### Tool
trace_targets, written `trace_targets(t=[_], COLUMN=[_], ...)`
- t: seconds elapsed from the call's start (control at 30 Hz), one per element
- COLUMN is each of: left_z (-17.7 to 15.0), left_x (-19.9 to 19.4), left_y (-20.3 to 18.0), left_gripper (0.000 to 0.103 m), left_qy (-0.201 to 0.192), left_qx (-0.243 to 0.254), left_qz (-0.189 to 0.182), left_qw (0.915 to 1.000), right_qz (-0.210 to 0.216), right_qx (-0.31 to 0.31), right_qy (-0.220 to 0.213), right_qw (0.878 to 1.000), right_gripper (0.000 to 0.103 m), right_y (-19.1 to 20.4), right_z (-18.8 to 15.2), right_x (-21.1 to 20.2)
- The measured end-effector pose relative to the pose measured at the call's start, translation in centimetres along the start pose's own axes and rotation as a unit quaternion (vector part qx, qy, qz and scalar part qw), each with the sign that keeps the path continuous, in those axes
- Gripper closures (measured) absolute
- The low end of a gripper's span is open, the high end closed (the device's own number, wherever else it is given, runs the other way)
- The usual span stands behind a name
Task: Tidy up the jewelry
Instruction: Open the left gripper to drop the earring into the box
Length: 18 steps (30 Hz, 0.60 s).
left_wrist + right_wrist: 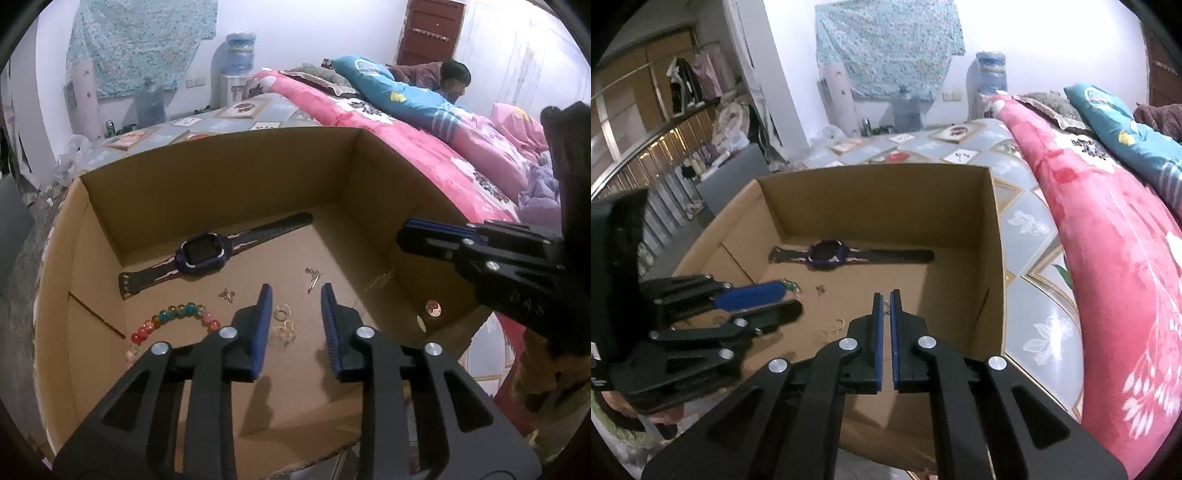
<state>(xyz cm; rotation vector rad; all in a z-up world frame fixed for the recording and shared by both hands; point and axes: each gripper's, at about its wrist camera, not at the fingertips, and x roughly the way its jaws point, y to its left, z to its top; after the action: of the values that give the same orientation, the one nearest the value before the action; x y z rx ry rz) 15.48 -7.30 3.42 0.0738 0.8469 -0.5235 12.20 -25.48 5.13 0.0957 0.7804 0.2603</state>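
Note:
An open cardboard box on the bed holds the jewelry. Inside lie a purple smartwatch, a string of coloured beads, a small butterfly charm, pale rings and a small metal earring. My left gripper is open, low inside the box, with the rings between its fingers. My right gripper is shut and empty, above the box's near right side; it also shows in the left wrist view. The watch and rings show in the right wrist view.
The box sits on a patterned grey-blue bed cover. A pink quilt and blue pillow lie to the right, where a person lies. Water bottles stand by the far wall.

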Motion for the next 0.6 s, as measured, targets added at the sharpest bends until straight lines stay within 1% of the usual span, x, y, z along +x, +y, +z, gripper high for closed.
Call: trace_targets(t=[0.07,0.1,0.2,0.27,0.3,0.4,0.43,0.5,0.6], left_z=[-0.2,-0.3,-0.6,-0.9,-1.1,-1.7,-2.0,-2.7,-3.8], left_x=[-0.6,-1.0,-2.6,-3.7,-4.4,-5.8,-6.2,-7.2,-8.6], left_y=[0.0,-0.1,-0.2,-0.2,-0.2,-0.4,-0.4,-0.5,-0.6], left_gripper=[0.069,0.069,0.067,0.062,0.062,0.06,0.058,0.057,0.052], left_qy=[-0.008,-0.014,-0.033,-0.049,-0.059,-0.072,-0.076,-0.083,-0.094], left_qx=[0.0,0.002,0.006,0.006,0.006,0.008,0.009,0.009,0.009], left_qz=[0.002,0.005,0.01,0.004,0.001,-0.004,-0.006,-0.009,-0.013], left_qw=[1.0,0.9999,0.9994,0.9988,0.9982,0.9973,0.9971,0.9965,0.9954], right_qz=[0.004,0.003,0.009,0.015,0.019,0.033,0.037,0.052,0.08], right_qx=[0.002,0.003,0.007,0.011,0.013,0.015,0.014,0.013,0.009], right_qy=[-0.007,-0.01,-0.015,-0.018,-0.02,-0.031,-0.034,-0.042,-0.055], right_qw=[1.0,1.0,1.0,1.0,1.0,0.999,0.999,0.998,0.995], right_gripper=[0.085,0.08,0.078,0.076,0.074,0.07,0.067,0.064,0.057], right_y=[0.1,0.1,0.1,0.0,0.1,0.5,0.6,0.8,1.2], right_z=[-0.1,-0.2,-0.5,-0.6,-0.7,-1.1,-1.1,-1.3,-1.8], right_x=[-0.4,-0.6,-1.2,-1.6,-1.9,-3.0,-3.3,-4.0,-5.0])
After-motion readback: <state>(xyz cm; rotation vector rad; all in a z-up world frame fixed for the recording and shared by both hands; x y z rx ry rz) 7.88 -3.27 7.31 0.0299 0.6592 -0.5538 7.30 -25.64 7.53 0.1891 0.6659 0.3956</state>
